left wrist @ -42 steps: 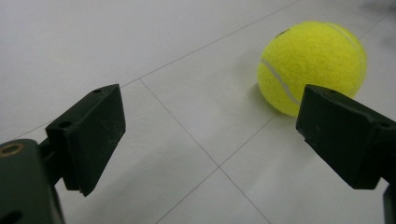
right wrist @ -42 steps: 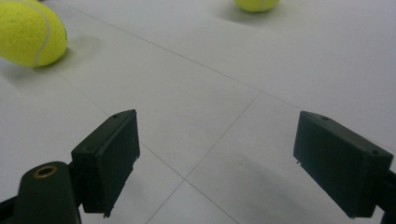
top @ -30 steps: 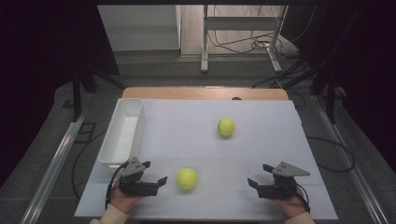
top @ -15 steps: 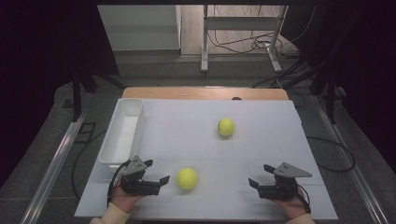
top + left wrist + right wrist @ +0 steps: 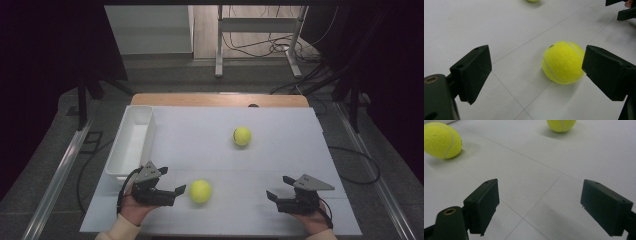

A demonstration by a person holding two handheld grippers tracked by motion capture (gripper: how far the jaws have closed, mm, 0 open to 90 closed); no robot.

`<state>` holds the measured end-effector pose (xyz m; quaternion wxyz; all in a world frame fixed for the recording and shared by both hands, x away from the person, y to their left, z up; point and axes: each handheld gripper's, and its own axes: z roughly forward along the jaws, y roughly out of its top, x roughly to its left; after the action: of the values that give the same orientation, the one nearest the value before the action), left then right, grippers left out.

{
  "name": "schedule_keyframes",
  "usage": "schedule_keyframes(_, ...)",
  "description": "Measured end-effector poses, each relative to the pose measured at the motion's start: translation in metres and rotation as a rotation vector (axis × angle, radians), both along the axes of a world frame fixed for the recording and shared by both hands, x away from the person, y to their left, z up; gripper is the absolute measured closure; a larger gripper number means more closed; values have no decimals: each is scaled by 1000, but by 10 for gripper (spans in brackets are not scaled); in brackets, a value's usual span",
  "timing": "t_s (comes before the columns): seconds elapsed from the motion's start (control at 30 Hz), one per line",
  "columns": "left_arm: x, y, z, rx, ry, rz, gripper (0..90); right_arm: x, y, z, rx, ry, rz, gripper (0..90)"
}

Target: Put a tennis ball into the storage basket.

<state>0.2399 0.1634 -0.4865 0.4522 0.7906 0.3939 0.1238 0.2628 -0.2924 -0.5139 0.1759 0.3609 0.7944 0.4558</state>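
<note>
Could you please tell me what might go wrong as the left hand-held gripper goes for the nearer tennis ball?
The nearer tennis ball lies loose on the white table, off centre, close to one jaw of the open left hand-held gripper. That jaw may touch first and roll it away. A hard nudge could send it towards the far tennis ball or the table edge.

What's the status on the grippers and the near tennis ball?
Left gripper open, just short of near tennis ball. Right gripper open, empty. Ball on table, path clear.
</note>
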Motion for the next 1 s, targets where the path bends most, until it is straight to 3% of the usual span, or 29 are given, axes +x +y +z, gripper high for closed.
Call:
schedule_keyframes(0.27,7,-4,3,8,15,-11,106,2,0,0,0,4,0,169)
schedule_keyframes(1.0,20,-33,5,57,63,-125,101,2,0,-1,-18,8,-9,169)
